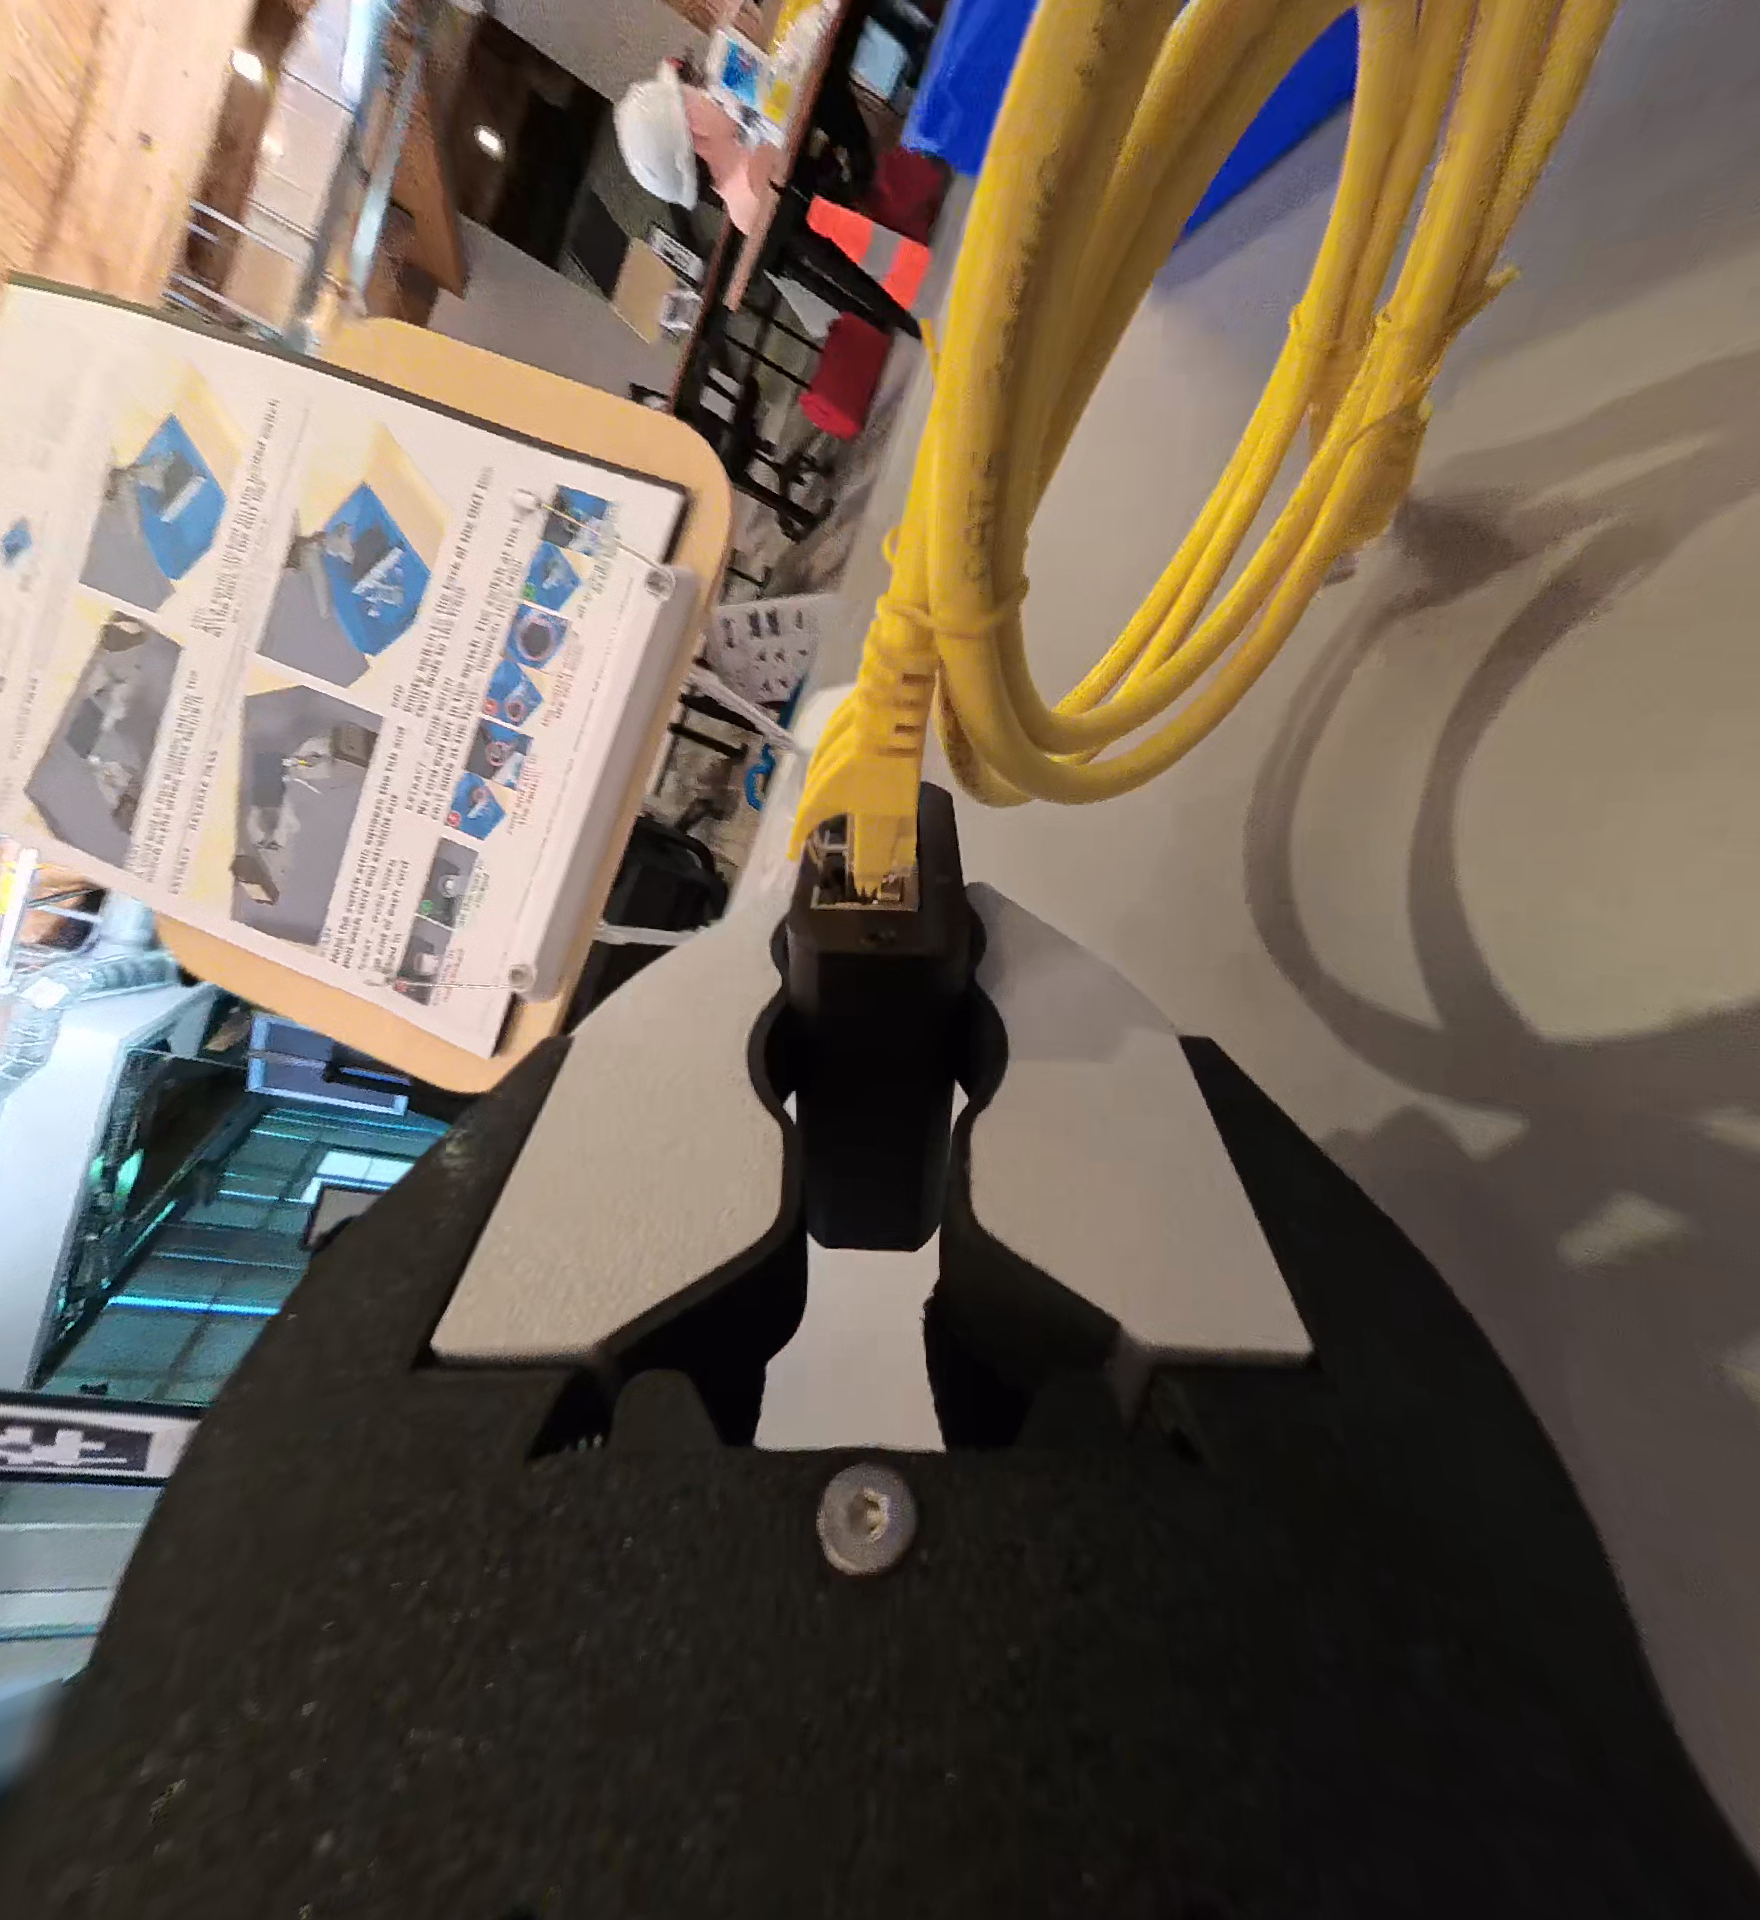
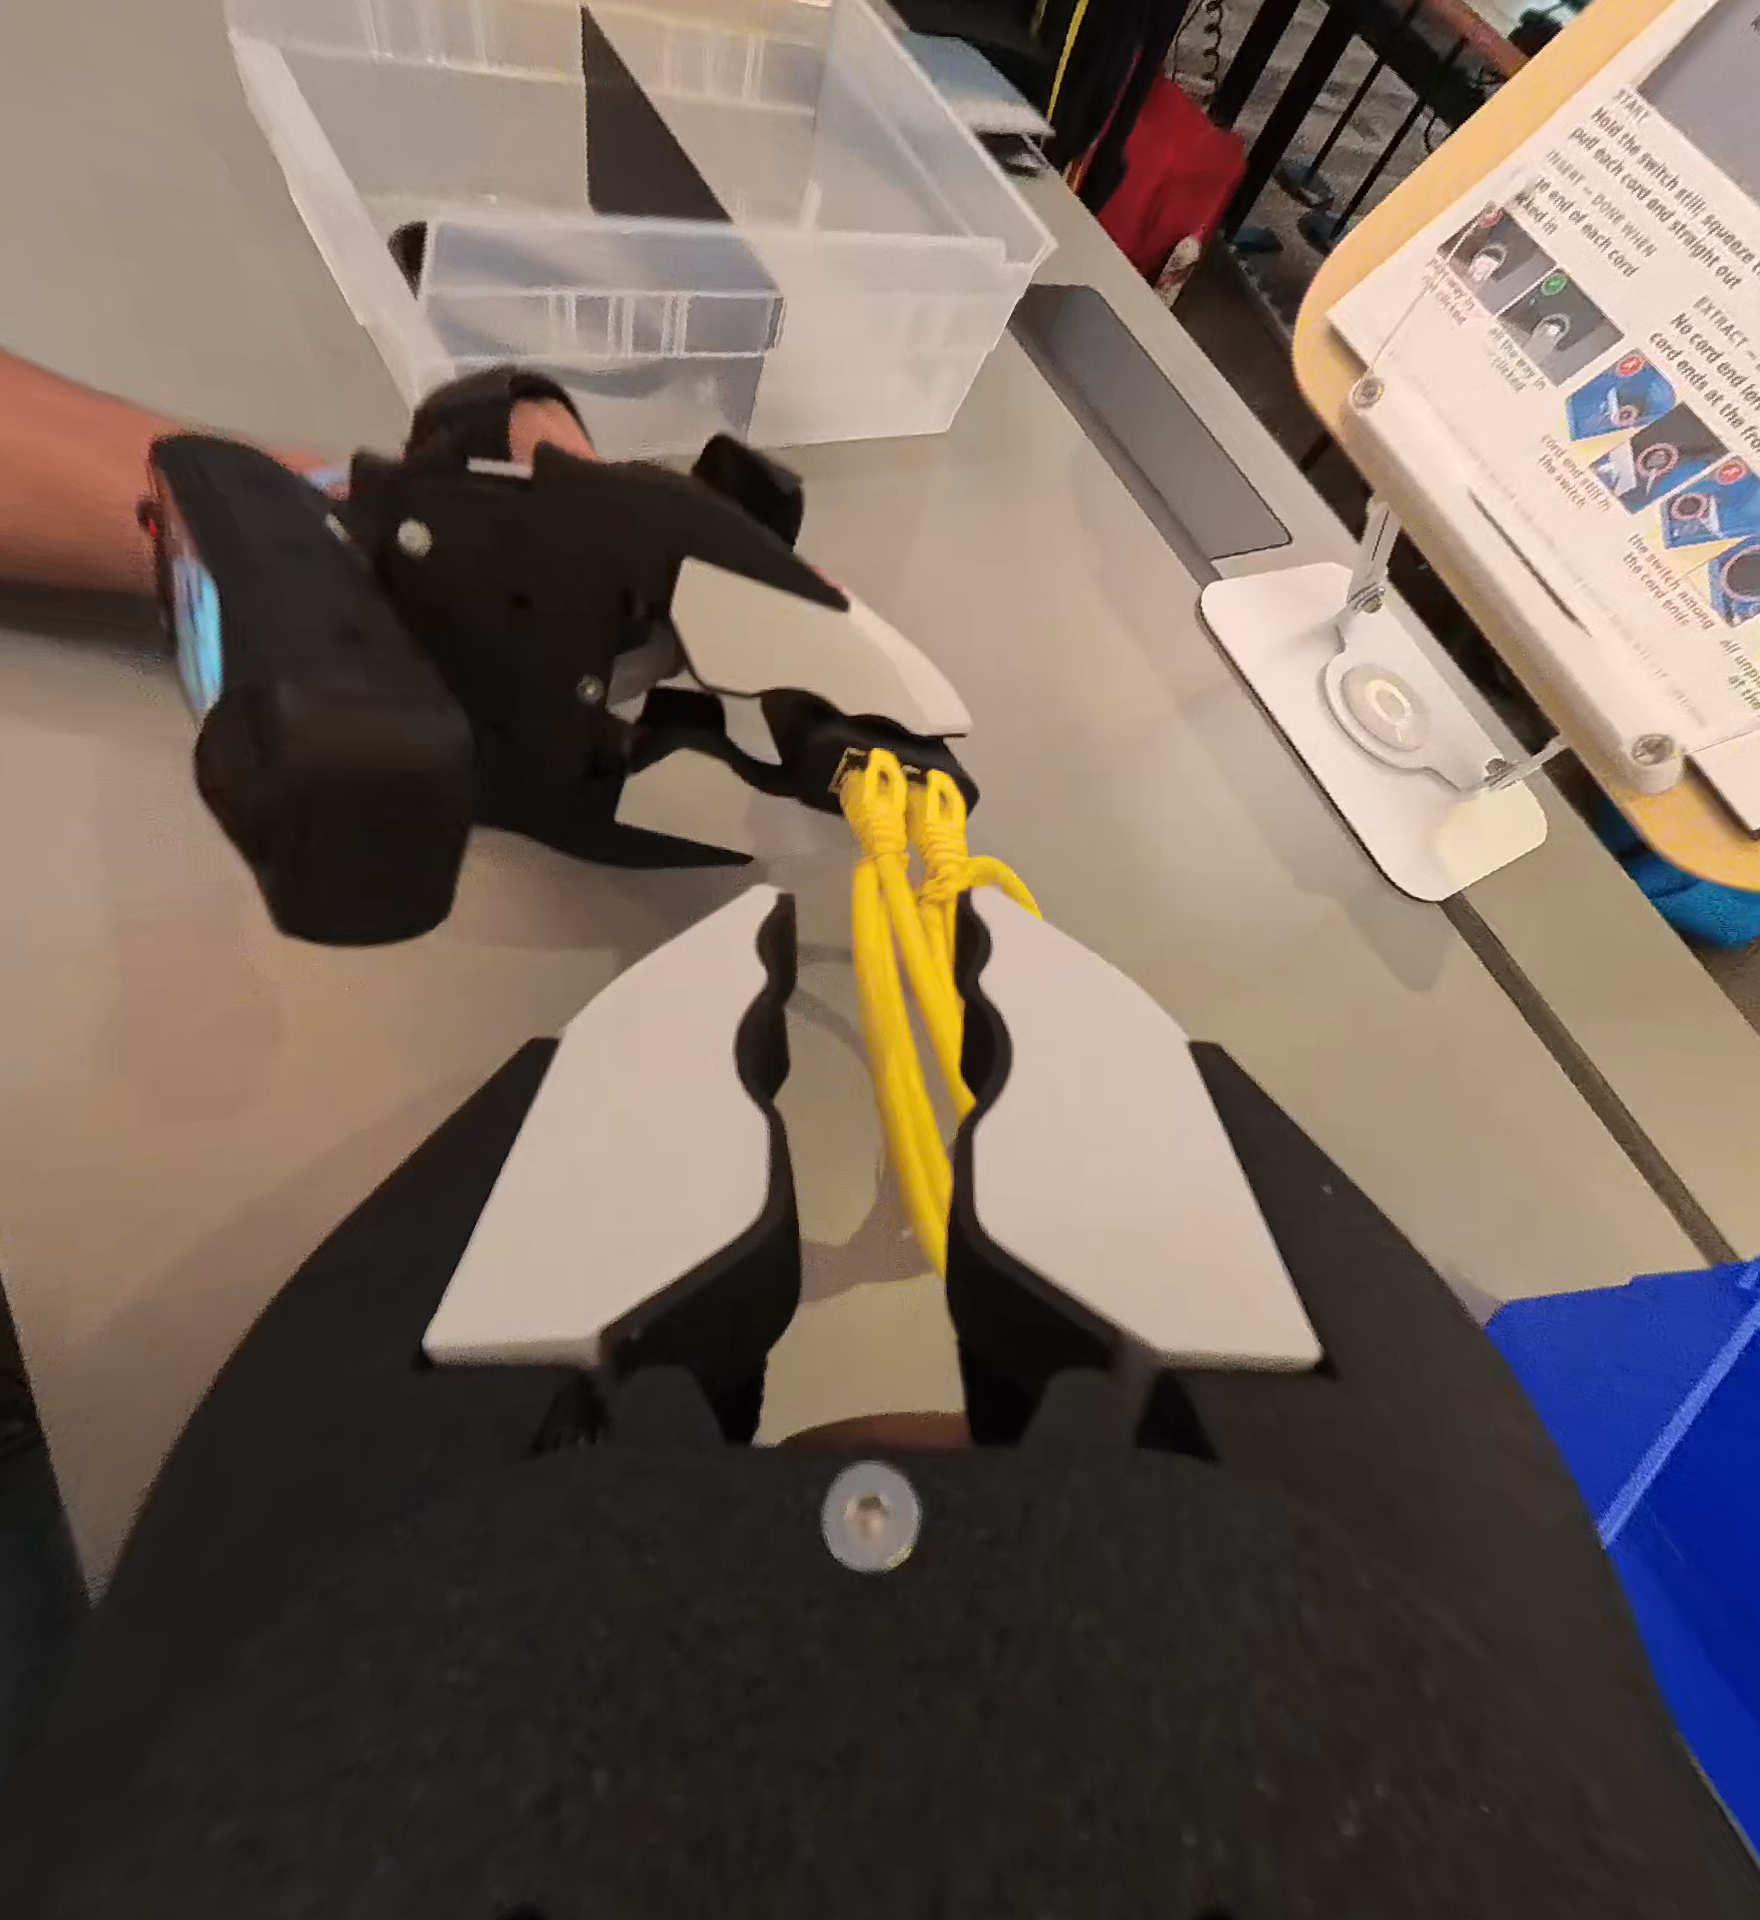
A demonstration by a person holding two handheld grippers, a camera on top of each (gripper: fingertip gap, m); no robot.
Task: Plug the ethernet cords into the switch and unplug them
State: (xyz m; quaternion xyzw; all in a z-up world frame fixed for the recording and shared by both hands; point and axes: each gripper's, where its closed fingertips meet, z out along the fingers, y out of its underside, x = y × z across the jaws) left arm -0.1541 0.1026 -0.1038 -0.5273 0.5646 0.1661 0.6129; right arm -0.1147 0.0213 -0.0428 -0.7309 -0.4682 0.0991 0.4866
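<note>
My left gripper [image 1: 871, 925] is shut on a small black switch [image 1: 876, 1039] and holds it above the grey table [image 1: 1478, 831]. Two yellow ethernet plugs [image 1: 871, 748] sit in its ports, and their bundled yellow cord [image 1: 1115, 520] loops away above. The right wrist view shows the same left gripper [image 2: 855, 774] holding the switch [image 2: 803, 727] with both plugs [image 2: 902, 810] in it. My right gripper [image 2: 878, 904] is open just behind the plugs. The two cords [image 2: 897, 1018] run between its fingers, close to the right pad, with a clear gap to the left pad.
A clear plastic bin [image 2: 907, 260] stands at the back of the table [image 2: 1219, 987]. A blue bin [image 2: 1707, 1455] is at the near right. An instruction sheet on a tilted board [image 2: 1634, 416] rises from a white stand base [image 2: 1375, 717] at the right edge. A person's arm [image 2: 24, 436] enters from the left. Some 11 cm of space lies between my two pairs of fingers.
</note>
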